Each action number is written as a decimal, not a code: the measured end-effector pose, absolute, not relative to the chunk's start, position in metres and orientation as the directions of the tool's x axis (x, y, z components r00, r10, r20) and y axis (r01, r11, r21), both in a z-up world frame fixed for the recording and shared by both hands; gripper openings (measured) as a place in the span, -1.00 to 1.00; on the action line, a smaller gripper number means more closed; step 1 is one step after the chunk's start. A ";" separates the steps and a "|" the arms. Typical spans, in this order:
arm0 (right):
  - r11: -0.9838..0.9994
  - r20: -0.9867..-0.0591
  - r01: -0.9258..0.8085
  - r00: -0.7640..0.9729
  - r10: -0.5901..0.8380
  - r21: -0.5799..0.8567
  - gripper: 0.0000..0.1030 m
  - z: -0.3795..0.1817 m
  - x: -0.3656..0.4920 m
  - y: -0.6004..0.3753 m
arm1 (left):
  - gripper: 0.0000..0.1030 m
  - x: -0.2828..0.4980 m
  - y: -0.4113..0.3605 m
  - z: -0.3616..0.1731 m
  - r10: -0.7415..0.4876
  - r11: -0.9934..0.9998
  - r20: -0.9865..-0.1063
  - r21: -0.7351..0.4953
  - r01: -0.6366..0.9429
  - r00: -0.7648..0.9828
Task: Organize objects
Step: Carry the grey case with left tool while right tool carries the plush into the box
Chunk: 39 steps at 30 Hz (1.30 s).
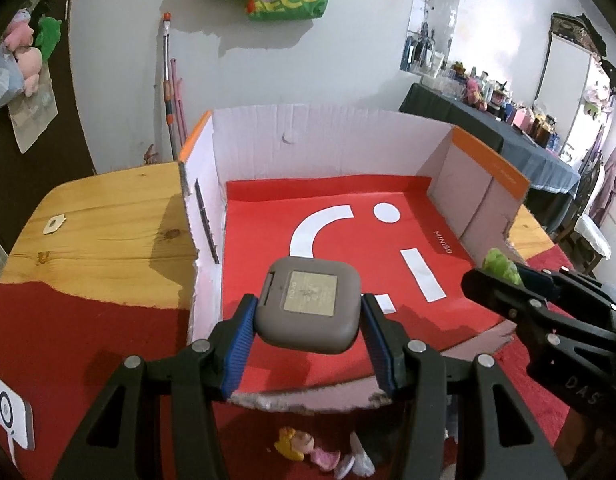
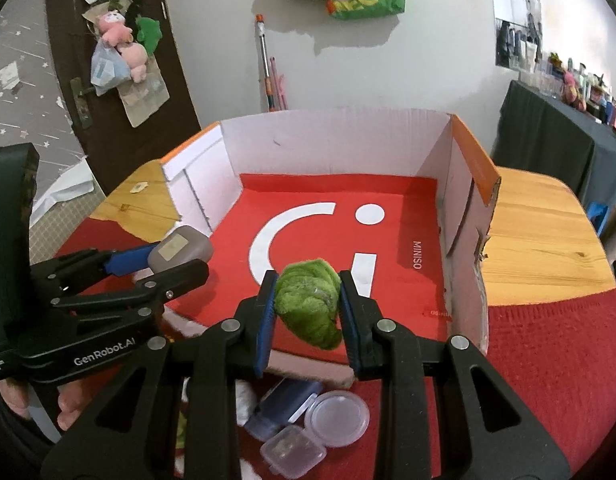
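Observation:
My left gripper (image 1: 308, 316) is shut on a grey rounded square case (image 1: 308, 312), held over the near edge of the open cardboard box (image 1: 308, 136). The box has white walls, orange rims and a red floor with white marks. In the right wrist view my right gripper (image 2: 308, 312) is shut on a fuzzy green soft toy (image 2: 310, 300), also above the box's front edge. The left gripper (image 2: 156, 264) with the grey case (image 2: 180, 250) shows at left there; the right gripper (image 1: 504, 276) with the green toy (image 1: 502, 266) shows at right in the left wrist view.
Below the grippers on the red cloth (image 2: 548, 360) lie a small doll (image 1: 304, 446), a dark blue bottle (image 2: 282, 408), a round clear lid (image 2: 336, 418) and a small clear square case (image 2: 292, 454). The wooden table (image 1: 108, 216) flanks the box. A hand (image 2: 68, 404) grips the left tool.

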State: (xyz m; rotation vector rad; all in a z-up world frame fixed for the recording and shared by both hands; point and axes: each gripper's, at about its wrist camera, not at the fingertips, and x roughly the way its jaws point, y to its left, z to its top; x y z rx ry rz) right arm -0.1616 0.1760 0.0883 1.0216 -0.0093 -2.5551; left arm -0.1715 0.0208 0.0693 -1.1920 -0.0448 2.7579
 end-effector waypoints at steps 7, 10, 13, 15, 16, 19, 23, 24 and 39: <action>-0.932 -0.701 0.337 -0.631 -0.331 0.137 -0.46 0.077 -0.183 0.176 | 0.05 -0.187 0.024 0.058 0.142 -0.989 -0.749 -0.083 -0.121 -0.647; -0.934 -0.715 0.334 -0.620 -0.321 0.130 -0.46 0.072 -0.191 0.175 | 0.05 -0.192 0.027 0.054 0.149 -0.988 -0.760 -0.087 -0.127 -0.632; -0.936 -0.732 0.328 -0.605 -0.314 0.130 -0.46 0.066 -0.197 0.175 | 0.05 -0.196 0.029 0.049 0.154 -0.987 -0.769 -0.092 -0.131 -0.620; -0.937 -0.743 0.325 -0.595 -0.306 0.126 -0.46 0.062 -0.201 0.174 | 0.05 -0.200 0.029 0.046 0.155 -0.987 -0.775 -0.094 -0.131 -0.613; -0.939 -0.749 0.322 -0.591 -0.301 0.123 -0.46 0.059 -0.203 0.174 | 0.05 -0.202 0.029 0.044 0.155 -0.987 -0.778 -0.096 -0.129 -0.609; -0.941 -0.763 0.316 -0.577 -0.293 0.123 -0.46 0.054 -0.208 0.174 | 0.05 -0.205 0.030 0.041 0.154 -0.987 -0.782 -0.091 -0.134 -0.604; -0.942 -0.778 0.313 -0.559 -0.285 0.120 -0.46 0.048 -0.213 0.174 | 0.05 -0.209 0.033 0.037 0.164 -0.985 -0.792 -0.098 -0.142 -0.588; -0.942 -0.781 0.312 -0.556 -0.283 0.119 -0.46 0.047 -0.214 0.174 | 0.05 -0.210 0.034 0.037 0.169 -0.984 -0.794 -0.101 -0.147 -0.585; -0.945 -0.804 0.312 -0.536 -0.259 0.096 -0.46 0.040 -0.218 0.175 | 0.05 -0.216 0.038 0.028 0.163 -0.985 -0.808 -0.096 -0.146 -0.567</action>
